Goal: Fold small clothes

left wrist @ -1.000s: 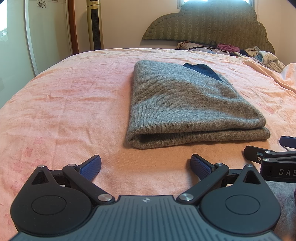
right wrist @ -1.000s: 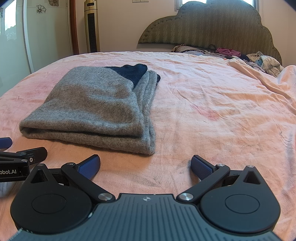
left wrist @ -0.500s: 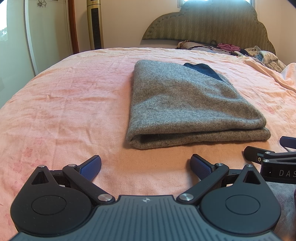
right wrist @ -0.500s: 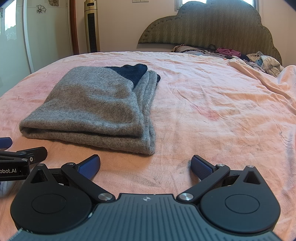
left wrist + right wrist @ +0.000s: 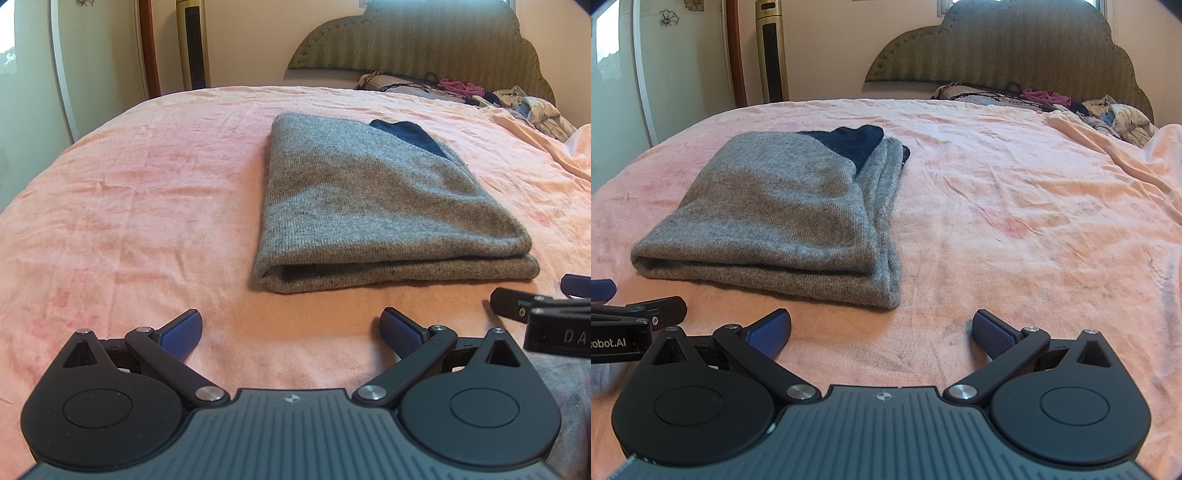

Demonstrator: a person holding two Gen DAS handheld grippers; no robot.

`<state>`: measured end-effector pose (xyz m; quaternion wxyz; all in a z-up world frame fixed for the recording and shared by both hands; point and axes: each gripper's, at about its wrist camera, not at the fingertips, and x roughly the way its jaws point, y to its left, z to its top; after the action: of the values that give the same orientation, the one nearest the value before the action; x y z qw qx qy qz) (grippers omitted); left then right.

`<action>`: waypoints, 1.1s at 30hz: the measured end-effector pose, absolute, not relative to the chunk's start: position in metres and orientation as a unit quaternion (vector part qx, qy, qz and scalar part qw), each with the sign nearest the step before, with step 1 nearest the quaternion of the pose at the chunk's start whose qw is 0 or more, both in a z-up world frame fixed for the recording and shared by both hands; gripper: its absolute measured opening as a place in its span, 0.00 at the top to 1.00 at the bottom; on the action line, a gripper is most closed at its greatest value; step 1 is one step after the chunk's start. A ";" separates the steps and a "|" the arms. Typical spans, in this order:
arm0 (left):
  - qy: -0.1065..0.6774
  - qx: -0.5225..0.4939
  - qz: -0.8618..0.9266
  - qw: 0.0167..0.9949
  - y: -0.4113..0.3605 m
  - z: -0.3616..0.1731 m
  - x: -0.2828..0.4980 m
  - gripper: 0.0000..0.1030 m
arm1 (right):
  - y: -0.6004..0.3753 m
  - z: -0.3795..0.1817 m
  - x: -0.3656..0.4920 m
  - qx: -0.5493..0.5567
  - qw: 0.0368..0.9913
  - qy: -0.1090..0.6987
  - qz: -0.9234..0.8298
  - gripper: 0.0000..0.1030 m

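Nearest the cameras, the left gripper (image 5: 291, 326) with its black arms and blue ribbed pads hangs released over the foot edge of the bed, jaws spread wide and holding nothing; the right gripper (image 5: 882, 326), built the same, is likewise spread and empty just beside it, each one showing at the rim of the other's view. Under them lies the wrinkled pink bedsheet (image 5: 147, 221), bare at this near edge. A little further in, toward the middle of the bed, rests the grey knitted garment (image 5: 369, 206), folded into a thick, tidy rectangle with its doubled fold facing the grippers; a dark navy part (image 5: 855, 142) peeks out at its far end, and whether that is a collar or a second layer I cannot tell. Neither gripper touches it. By my reading this piece is finished, with edges roughly aligned and no loose sleeve showing. At the far head edge, below the olive scalloped padded headboard (image 5: 1015, 48), sits a heap of mixed coloured clothes (image 5: 1089, 107), so more folding probably remains. Against the frames from a second ago, nothing has shifted: grippers, garment and heap are all where they were.
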<state>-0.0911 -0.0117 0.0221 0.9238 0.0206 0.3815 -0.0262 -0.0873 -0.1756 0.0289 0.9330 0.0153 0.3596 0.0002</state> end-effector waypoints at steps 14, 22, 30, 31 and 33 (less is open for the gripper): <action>0.384 0.017 -0.021 0.923 -0.018 0.051 -0.099 0.00 | -0.177 0.058 -0.088 0.022 0.926 0.377 0.021 0.00; 0.395 0.007 -0.017 0.918 -0.014 0.049 -0.095 0.00 | -0.175 0.055 -0.089 0.021 0.923 0.382 0.027 0.00; 0.399 0.006 -0.019 0.917 -0.015 0.048 -0.095 0.00 | -0.175 0.055 -0.089 0.021 0.922 0.385 0.027 0.00; 0.399 0.006 -0.018 0.917 -0.015 0.048 -0.095 0.00 | -0.174 0.055 -0.089 0.021 0.922 0.385 0.027 0.00; 0.402 0.005 -0.018 0.916 -0.014 0.047 -0.095 0.00 | -0.174 0.054 -0.089 0.020 0.922 0.386 0.028 0.00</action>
<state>-0.0946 -0.0144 0.0473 0.9155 0.0053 0.4018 -0.0182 -0.0887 -0.1745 0.0539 0.9219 0.0199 0.3860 0.0281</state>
